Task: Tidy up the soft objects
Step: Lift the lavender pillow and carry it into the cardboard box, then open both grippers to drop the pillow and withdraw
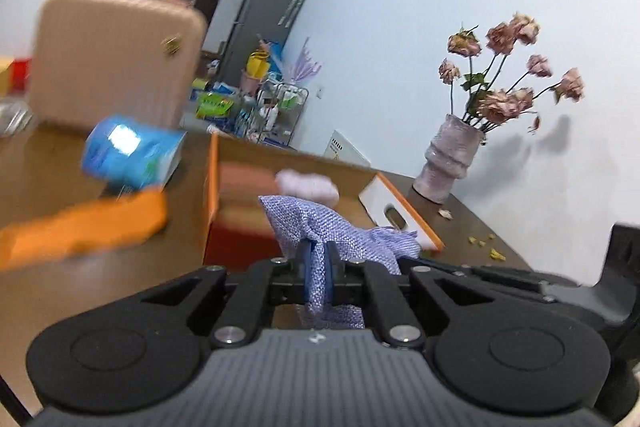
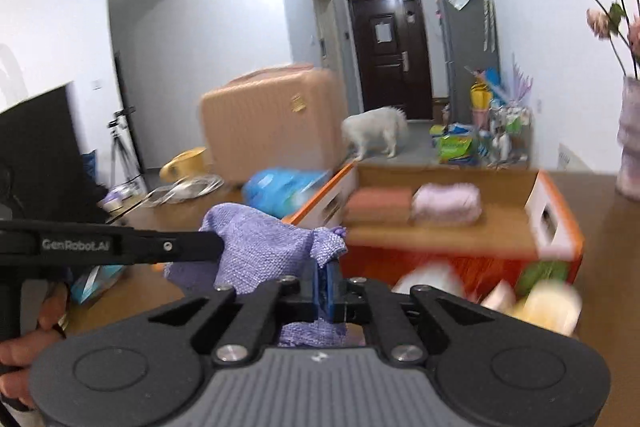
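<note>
On the brown tabletop (image 1: 60, 291) stands an orange box (image 2: 560, 227). Near it, both the left tongs (image 1: 318, 259) and right tongs (image 2: 326, 279) pinch 1 purple cloth (image 2: 260, 251).

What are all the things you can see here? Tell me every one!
cloth: one, purple, pinched by both claws above the table
box: one, orange and white, open, on the table
towels: two, pink and reddish, folded inside the box
suitcase: one, peach, behind the table
blue pack: one, blue, on the table by the box
vase: one, pale, holding dried pink flowers, table's far corner
dog: one, white, on the floor near the dark door
left claw: one, black, shut on cloth
right claw: one, black, shut on cloth
</note>
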The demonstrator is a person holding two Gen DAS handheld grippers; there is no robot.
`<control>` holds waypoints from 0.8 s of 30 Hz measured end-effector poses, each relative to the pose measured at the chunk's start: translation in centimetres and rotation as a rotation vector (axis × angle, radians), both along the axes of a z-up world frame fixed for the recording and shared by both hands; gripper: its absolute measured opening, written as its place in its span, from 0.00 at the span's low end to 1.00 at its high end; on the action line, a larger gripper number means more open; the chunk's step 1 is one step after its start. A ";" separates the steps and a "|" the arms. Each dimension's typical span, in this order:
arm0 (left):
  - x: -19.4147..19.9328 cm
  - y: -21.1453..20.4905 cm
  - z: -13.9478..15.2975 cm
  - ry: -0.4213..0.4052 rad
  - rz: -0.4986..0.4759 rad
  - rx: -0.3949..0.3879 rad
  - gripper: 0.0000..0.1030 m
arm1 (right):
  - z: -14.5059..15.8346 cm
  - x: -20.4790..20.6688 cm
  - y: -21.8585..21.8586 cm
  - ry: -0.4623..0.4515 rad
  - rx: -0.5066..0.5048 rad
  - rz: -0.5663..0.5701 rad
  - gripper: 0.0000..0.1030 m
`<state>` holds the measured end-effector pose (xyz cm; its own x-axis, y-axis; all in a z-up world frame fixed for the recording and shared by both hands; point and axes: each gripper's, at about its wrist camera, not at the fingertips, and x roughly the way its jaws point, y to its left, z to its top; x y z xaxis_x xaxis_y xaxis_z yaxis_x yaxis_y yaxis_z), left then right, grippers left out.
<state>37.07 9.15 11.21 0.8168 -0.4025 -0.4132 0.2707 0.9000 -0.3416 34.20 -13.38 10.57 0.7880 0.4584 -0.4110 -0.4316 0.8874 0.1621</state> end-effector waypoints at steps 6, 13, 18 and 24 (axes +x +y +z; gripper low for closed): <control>12.6 -3.5 -1.0 0.076 0.014 0.154 0.07 | 0.4 13.6 -0.7 0.118 -0.044 -0.028 0.04; 14.1 -3.6 -5.4 0.114 0.034 0.321 0.11 | -4.6 19.9 1.2 0.284 -0.096 0.036 0.05; 12.3 -3.1 -5.4 0.082 0.032 0.374 0.27 | -5.4 20.1 2.7 0.334 -0.156 0.078 0.14; 8.9 -2.4 -1.9 0.043 0.079 0.349 0.38 | -1.2 16.4 0.7 0.242 -0.116 0.051 0.23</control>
<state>45.95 6.70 9.27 0.8189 -0.1674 -0.5490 0.1878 0.9820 -0.0192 50.57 -12.71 9.36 0.6376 0.4338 -0.6366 -0.4372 0.8842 0.1646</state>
